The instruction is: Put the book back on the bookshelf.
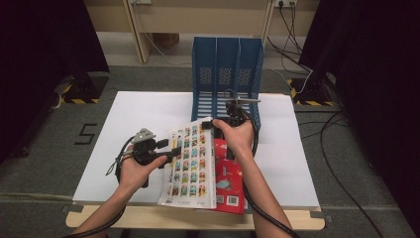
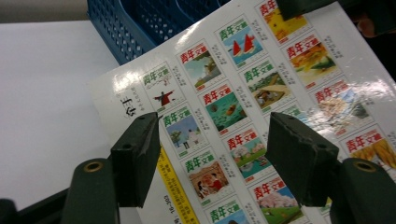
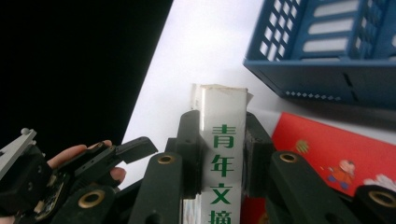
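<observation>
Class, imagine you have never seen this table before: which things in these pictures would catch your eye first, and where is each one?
First, the thick white magazine covered in rows of small colourful cover pictures, lifted near the front edge of the white table, its spine clamped in the right gripper while the left gripper stands open beside it. Next, the tall blue plastic file rack with three slots at the back. Under the magazine lies a flat red booklet.

Grey carpet floor, black curtains, wooden furniture legs.

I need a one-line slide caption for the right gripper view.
Right gripper clamps a white magazine by its spine, near a blue file rack.
</observation>
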A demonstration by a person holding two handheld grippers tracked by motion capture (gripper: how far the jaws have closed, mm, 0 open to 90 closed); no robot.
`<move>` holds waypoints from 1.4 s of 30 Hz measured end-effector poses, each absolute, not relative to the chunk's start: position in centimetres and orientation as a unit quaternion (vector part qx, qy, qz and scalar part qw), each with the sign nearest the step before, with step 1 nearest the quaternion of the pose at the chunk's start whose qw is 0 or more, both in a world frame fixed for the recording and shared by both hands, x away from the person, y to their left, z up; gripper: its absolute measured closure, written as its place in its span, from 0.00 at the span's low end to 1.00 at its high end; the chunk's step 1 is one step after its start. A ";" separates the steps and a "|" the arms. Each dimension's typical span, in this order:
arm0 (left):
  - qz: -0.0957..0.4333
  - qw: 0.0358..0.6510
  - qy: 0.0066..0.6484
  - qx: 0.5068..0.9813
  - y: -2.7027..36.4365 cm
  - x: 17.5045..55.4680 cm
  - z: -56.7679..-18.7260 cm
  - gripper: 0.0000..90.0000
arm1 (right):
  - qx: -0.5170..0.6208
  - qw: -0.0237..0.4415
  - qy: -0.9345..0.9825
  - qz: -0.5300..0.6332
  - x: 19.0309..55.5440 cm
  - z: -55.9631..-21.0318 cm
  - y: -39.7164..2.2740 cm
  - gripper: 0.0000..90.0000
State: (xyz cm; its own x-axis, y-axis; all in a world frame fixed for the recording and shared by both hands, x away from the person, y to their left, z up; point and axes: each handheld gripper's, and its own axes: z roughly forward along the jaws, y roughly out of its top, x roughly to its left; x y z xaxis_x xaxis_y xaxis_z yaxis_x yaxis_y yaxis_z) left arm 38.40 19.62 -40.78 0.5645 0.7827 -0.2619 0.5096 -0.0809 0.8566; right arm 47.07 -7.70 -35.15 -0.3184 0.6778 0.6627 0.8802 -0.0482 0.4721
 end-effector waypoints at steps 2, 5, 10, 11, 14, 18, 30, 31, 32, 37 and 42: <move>0.138 0.517 0.441 0.721 19.6 38.2 -40.1 0.37 | -0.568 0.111 -0.682 -0.447 47.2 -34.7 -7.2 0.82; 0.140 0.521 0.436 0.720 19.5 38.1 -39.6 0.37 | -0.563 0.108 -0.684 -0.450 47.5 -34.3 -6.7 0.82; 0.143 0.527 0.430 0.719 19.5 38.0 -38.9 0.36 | -0.561 0.094 -0.686 -0.453 47.8 -33.9 -6.0 0.82; 0.144 0.529 0.428 0.719 19.4 38.1 -38.8 0.35 | -0.561 0.093 -0.687 -0.453 47.9 -33.8 -5.8 0.82; 0.144 0.531 0.427 0.717 19.2 38.1 -38.5 0.35 | -0.559 0.088 -0.689 -0.454 48.0 -33.6 -5.6 0.82; 0.147 0.534 0.418 0.720 18.7 38.0 -37.9 0.34 | -0.551 0.080 -0.693 -0.458 48.2 -33.0 -4.8 0.82; 0.158 0.534 0.409 0.723 17.8 38.2 -36.8 0.33 | -0.543 0.053 -0.696 -0.467 48.8 -31.9 -3.2 0.82; 0.158 0.535 0.410 0.722 17.6 38.2 -36.8 0.33 | -0.543 0.053 -0.696 -0.467 48.8 -31.9 -3.2 0.82; 0.159 0.533 0.407 0.724 17.4 38.2 -36.6 0.33 | -0.543 0.050 -0.695 -0.468 48.9 -31.8 -3.0 0.82; 0.162 0.534 0.400 0.727 16.6 38.2 -36.0 0.32 | -0.544 0.042 -0.694 -0.470 49.1 -31.6 -2.6 0.82; 0.177 0.530 0.394 0.730 15.9 38.5 -35.6 0.31 | -0.544 0.032 -0.693 -0.473 49.2 -31.2 -2.1 0.82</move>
